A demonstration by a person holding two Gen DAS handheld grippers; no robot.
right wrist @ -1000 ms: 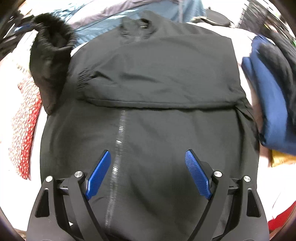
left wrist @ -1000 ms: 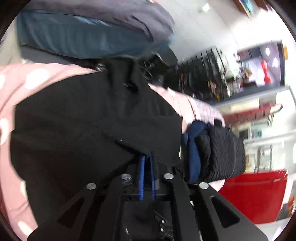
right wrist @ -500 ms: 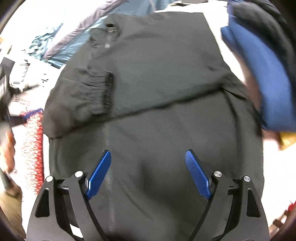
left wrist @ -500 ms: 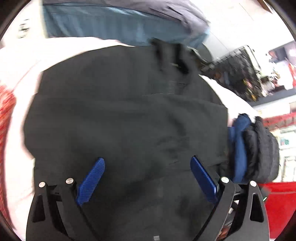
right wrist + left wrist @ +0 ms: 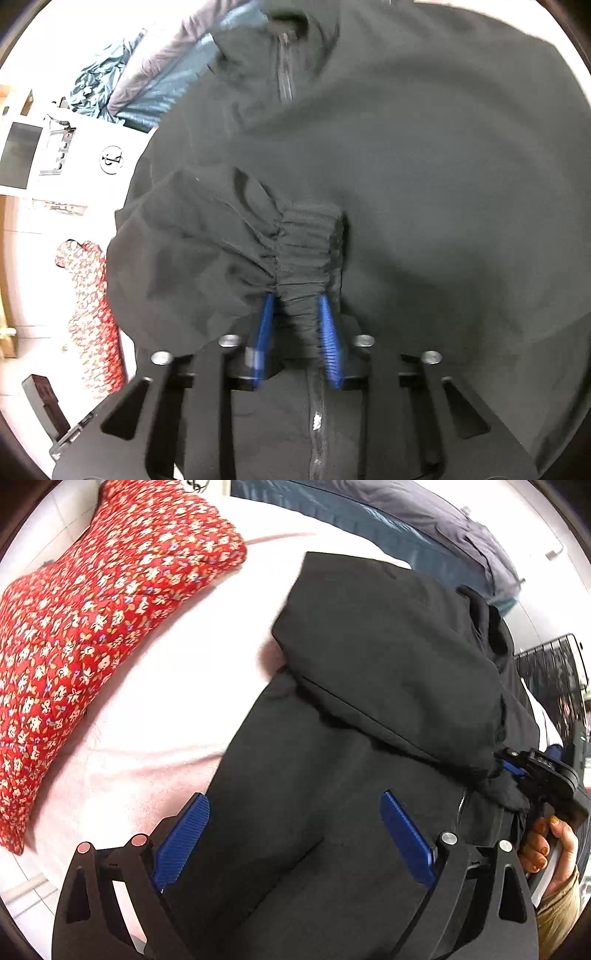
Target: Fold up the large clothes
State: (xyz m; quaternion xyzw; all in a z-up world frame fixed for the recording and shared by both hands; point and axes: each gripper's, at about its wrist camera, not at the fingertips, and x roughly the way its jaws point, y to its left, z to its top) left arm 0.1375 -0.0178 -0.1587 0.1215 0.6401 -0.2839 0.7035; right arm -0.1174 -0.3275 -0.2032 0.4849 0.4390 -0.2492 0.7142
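Right claw (image 5: 295, 332) just closed, pinching jacket (image 5: 332, 775) cuff (image 5: 308, 251) | left claw (image 5: 295, 845) wide, seemingly above hem

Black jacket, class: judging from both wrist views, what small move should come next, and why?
Probably draw the elastic cuff a little across the black jacket to flatten the sleeve. The right gripper has just closed on it, while the left gripper hangs open over the body, holding nothing.
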